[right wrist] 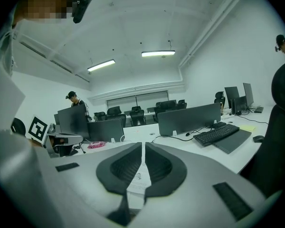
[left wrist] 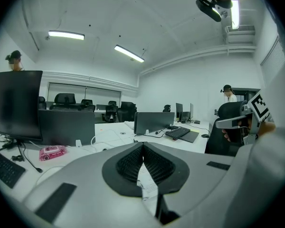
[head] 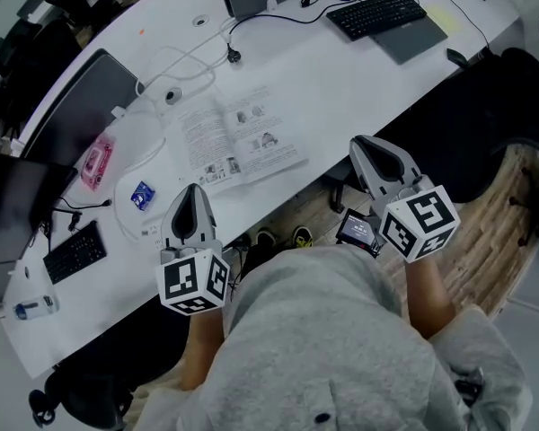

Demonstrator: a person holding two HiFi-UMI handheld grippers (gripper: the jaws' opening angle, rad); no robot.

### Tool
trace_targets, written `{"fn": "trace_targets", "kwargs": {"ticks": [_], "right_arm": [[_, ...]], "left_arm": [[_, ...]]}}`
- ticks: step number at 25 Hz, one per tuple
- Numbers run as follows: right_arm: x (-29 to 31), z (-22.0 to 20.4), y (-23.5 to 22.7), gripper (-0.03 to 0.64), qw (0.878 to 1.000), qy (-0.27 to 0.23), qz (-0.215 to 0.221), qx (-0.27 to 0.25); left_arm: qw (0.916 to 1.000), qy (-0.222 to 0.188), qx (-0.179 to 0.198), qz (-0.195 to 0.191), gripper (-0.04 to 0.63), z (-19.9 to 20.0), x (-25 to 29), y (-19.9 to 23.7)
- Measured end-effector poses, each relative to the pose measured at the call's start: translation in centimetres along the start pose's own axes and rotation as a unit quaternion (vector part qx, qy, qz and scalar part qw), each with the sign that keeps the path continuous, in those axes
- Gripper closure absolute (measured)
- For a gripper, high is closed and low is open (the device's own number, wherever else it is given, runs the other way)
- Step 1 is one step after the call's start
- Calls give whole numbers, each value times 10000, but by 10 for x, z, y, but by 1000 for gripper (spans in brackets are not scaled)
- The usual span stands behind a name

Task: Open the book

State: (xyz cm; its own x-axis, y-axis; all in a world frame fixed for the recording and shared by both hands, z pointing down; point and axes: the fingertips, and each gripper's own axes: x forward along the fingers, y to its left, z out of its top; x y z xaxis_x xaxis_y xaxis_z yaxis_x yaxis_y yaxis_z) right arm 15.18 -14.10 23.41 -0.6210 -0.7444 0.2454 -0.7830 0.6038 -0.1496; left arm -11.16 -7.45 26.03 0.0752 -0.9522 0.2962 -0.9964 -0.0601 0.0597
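White desk (head: 341, 70), open book (head: 238, 142) by its edge; left gripper (head: 194, 189) and right gripper (head: 361, 144) fingers clenched, empty.

White desk (head: 341, 70) bore black keyboard (head: 377, 13) on grey mat (head: 418, 36) at far right, pink packet (head: 96, 162) and blue sachet (head: 142, 195) lay at left, small keyboard (head: 75, 252) sat nearer.

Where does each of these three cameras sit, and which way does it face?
Head view: on the person's head, facing steeply down at the white desk and open booklet; grey sweatshirt, left gripper and right gripper show.
Left gripper view: on the left gripper, facing along its closed jaws across the desk; right gripper at right.
Right gripper view: on the right gripper, likewise; left gripper at left.
Shared: both gripper views show the black keyboard.
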Motion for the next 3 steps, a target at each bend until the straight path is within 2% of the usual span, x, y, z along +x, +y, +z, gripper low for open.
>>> {"fn": "trace_targets", "kwargs": {"ticks": [3], "right_arm": [[-4,1,-7,574,10000,-14,4,-16]], "left_arm": [[10000,-4,4,16,584,0,2,-6]]}}
